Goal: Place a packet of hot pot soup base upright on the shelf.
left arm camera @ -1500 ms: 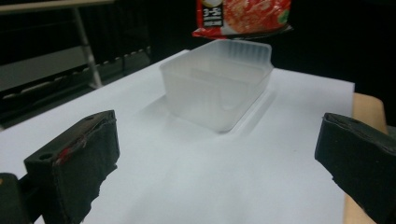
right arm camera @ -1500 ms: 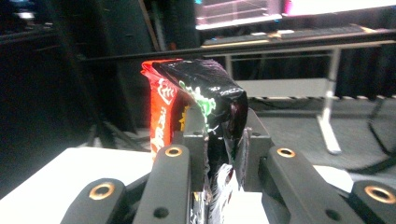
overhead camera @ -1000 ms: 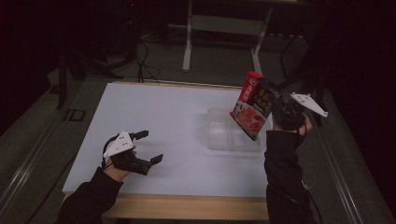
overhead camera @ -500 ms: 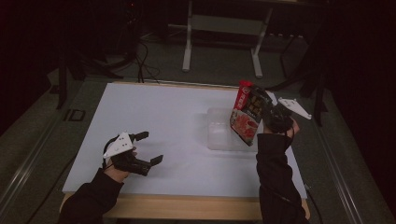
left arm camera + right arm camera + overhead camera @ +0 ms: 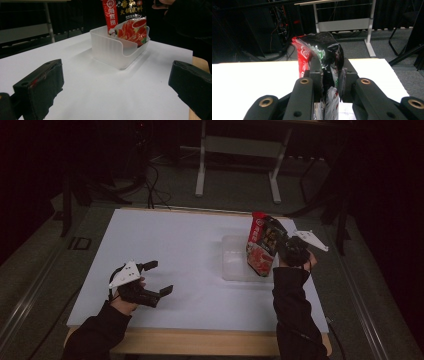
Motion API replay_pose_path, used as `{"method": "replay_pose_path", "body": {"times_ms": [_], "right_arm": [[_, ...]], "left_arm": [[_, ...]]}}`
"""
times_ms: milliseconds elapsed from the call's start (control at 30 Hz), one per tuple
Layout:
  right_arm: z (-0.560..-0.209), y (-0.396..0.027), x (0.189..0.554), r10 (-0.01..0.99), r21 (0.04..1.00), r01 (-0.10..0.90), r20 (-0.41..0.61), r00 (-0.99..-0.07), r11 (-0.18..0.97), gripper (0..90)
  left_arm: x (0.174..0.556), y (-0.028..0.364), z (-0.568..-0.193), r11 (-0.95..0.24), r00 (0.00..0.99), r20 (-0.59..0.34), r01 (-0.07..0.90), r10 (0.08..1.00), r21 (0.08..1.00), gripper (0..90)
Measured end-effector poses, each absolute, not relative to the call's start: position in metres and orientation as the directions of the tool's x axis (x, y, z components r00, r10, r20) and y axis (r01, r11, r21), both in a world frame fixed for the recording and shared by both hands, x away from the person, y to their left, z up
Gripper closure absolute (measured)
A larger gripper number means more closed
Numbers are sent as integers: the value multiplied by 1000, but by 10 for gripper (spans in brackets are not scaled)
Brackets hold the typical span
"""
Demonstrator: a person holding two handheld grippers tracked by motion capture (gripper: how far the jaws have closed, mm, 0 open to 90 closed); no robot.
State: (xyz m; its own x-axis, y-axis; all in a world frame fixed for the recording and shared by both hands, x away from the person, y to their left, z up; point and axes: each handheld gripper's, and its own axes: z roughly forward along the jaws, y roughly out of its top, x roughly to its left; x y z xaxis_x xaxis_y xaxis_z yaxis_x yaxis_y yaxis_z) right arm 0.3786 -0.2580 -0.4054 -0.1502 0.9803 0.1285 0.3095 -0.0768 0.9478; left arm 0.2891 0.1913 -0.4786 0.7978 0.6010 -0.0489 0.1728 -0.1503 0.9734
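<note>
my right gripper (image 5: 280,245) is clamped on a red and black sauce packet (image 5: 262,244), its jaws pinching the crumpled top while the bottom end sits down inside the clear plastic bin (image 5: 232,265) on the right side of the white table (image 5: 165,245). my left gripper (image 5: 159,277) rests low over the near left of the table, jaws spread wide with nothing between them.

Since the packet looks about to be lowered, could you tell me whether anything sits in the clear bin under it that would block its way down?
Nothing visible does. The right gripper is clamped on the sauce packet, whose lower end already sits inside the clear plastic bin. The bin interior looks bare in the high view, and the left gripper rests open, well away from it.
</note>
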Motion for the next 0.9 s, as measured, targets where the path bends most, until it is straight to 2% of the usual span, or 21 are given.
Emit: {"method": "replay_pose_path", "body": {"times_ms": [467, 667, 700, 767, 900], "right_arm": [[-429, -270, 356, 977, 944, 324, 119, -177, -57, 757], [-427, -273, 354, 968, 937, 345, 130, -216, -49, 715], [-426, -274, 355, 966, 935, 352, 139, -220, -54, 691], [-423, -275, 357, 959, 929, 366, 157, -237, -62, 565], [-408, -277, 357, 959, 940, 339, 132, -252, -40, 344]], "left_arm": [[289, 190, -479, -152, 804, -53, 176, 593, 972, 6], [289, 191, -480, -153, 805, -57, 180, 590, 972, 6], [289, 191, -480, -156, 806, -57, 182, 589, 971, 6], [289, 191, -481, -156, 807, -58, 184, 588, 970, 6], [290, 191, -482, -159, 808, -60, 187, 586, 969, 6]]}}
